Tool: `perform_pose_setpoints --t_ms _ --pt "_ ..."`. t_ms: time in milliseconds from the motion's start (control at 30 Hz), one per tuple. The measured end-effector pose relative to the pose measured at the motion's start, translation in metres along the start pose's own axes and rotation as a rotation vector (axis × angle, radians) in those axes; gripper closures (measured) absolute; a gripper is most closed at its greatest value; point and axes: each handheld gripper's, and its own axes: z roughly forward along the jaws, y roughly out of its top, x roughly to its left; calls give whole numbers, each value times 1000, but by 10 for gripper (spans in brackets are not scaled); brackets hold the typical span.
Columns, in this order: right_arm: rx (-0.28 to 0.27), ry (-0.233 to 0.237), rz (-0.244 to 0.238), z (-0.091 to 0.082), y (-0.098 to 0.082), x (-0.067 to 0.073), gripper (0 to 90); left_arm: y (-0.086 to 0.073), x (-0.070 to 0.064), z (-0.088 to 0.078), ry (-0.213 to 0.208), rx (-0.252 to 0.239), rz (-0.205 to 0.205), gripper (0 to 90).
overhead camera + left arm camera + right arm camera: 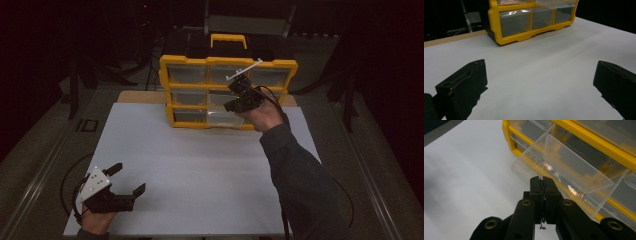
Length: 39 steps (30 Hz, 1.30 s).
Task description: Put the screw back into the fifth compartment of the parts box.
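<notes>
In the right gripper view, the right gripper [541, 182] sits at lower centre with its two black jaws pressed flat together and nothing visible between them. Their tips hover just above the near rim of a clear plastic drawer [574, 170], which juts out of the yellow organiser [599, 143] and runs diagonally from centre to the right edge; whether the tips touch the rim cannot be told. The drawer's inside is too glary to read.

In the high view, that gripper [235, 97] shows right of centre in the upper half, in front of the organiser's [227, 62] middle and lower rows, with the pulled-out drawer [222, 119] just below it. A dark sleeve [300, 180] runs from it down to the bottom edge.

The left gripper [127, 180] rests at the lower left of the high view, its jaws spread wide with nothing between them, well apart from the organiser. It lies over the white board [200, 170] that covers the table. In the left gripper view, the two jaws stand far apart at the lower corners, and the organiser [529, 20] stands at top centre.
</notes>
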Motion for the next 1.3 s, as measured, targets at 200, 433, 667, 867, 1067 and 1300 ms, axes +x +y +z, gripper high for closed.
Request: perform_pose_setpoints --t_ms 200,433,667,867,1067,1300 --pt "-18 -11 28 0 1 -9 875 0 0 0 0 0 -1 0" --pt "-13 -24 55 0 2 -16 874 0 0 0 0 0 0 0" --pt "-8 -37 80 2 4 -23 873 0 0 0 0 2 2 0" --pt "-1 -45 102 6 5 -28 872 0 0 -1 0 0 0 1" --pt "8 -52 126 9 5 -33 871 0 0 -1 -1 1 0 0" --pt "-42 -68 152 10 3 -35 375 0 0 -1 -1 1 -1 0"
